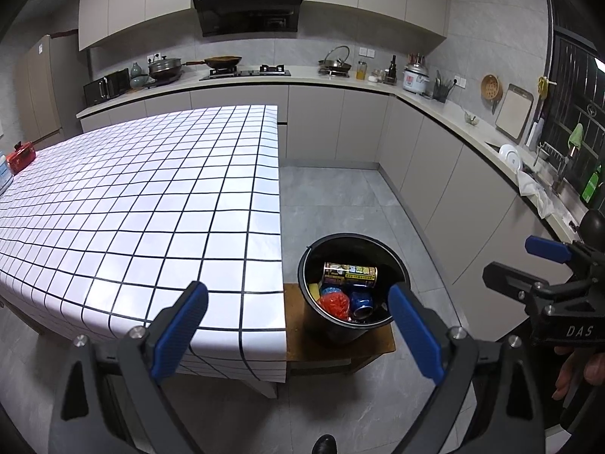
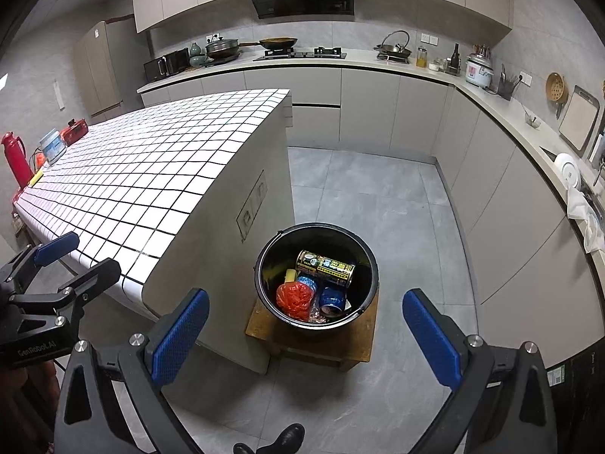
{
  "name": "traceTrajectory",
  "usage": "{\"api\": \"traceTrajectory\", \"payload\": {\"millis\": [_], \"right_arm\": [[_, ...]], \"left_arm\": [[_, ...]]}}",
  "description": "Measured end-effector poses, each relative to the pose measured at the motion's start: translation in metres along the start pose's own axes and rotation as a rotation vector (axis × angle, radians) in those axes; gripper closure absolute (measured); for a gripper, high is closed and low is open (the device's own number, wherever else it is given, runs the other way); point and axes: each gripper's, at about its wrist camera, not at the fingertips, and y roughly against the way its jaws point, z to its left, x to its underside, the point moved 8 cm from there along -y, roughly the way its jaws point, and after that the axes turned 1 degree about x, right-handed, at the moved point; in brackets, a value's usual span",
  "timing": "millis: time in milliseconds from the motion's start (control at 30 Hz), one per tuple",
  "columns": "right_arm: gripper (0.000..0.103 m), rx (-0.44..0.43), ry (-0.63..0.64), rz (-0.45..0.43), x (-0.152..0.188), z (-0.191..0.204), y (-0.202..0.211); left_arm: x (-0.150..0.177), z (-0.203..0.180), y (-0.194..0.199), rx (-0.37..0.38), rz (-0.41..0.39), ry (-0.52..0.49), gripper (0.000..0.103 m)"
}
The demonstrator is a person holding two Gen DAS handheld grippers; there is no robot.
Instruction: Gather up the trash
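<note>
A black bucket [image 1: 315, 314] [image 2: 264, 287] stands on a low wooden stool [image 1: 298, 344] [image 2: 355, 344] beside the tiled table. Inside lie a dark printed can [image 1: 349, 275] [image 2: 326, 266], a blue can [image 1: 361, 302] [image 2: 332, 299] and a crumpled red wrapper [image 1: 333, 304] [image 2: 294, 300]. My left gripper [image 1: 298, 331] is open and empty, held over the table's near corner and the bucket. My right gripper [image 2: 306, 336] is open and empty, above and in front of the bucket. Each gripper shows in the other's view: the right gripper [image 1: 525, 261] at the right edge, the left gripper [image 2: 75, 261] at the left edge.
The white grid-tiled table [image 1: 151, 204] [image 2: 143, 166] carries a red box [image 1: 22, 157] [image 2: 74, 130], a red flask [image 2: 15, 159] and a small carton [image 2: 53, 145] at its far left end. Kitchen counters [image 1: 435, 109] run along the back and right. Grey floor [image 2: 397, 208] surrounds the stool. A dark shoe [image 2: 287, 437] shows below.
</note>
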Motion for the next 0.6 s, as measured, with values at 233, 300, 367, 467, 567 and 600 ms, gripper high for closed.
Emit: {"api": "traceTrajectory", "payload": {"millis": [233, 300, 367, 467, 567, 600], "right_arm": [[0.0, -0.003, 0.003, 0.0, -0.0016, 0.0022, -0.0004], [0.0, -0.004, 0.003, 0.0, -0.0016, 0.0024, -0.0008], [0.0, -0.002, 0.002, 0.0, -0.0016, 0.0024, -0.0006], [0.0, -0.002, 0.001, 0.0, -0.0017, 0.0031, -0.001], [0.0, -0.002, 0.002, 0.0, -0.0016, 0.0033, -0.0011], [0.0, -0.002, 0.001, 0.001, -0.0013, 0.0034, -0.0012]], "left_arm": [[-0.0015, 0.0014, 0.0006, -0.001, -0.003, 0.002, 0.006], [-0.0014, 0.0015, 0.0008, -0.001, -0.002, 0.001, 0.006], [-0.0016, 0.0013, 0.0014, 0.001, 0.0, 0.001, 0.006], [-0.0024, 0.001, 0.0027, 0.002, -0.002, 0.0, 0.006], [-0.0026, 0.0006, 0.0032, 0.002, -0.004, 0.0, 0.006], [-0.0029, 0.0004, 0.0037, 0.002, -0.004, 0.0, 0.006]]}}
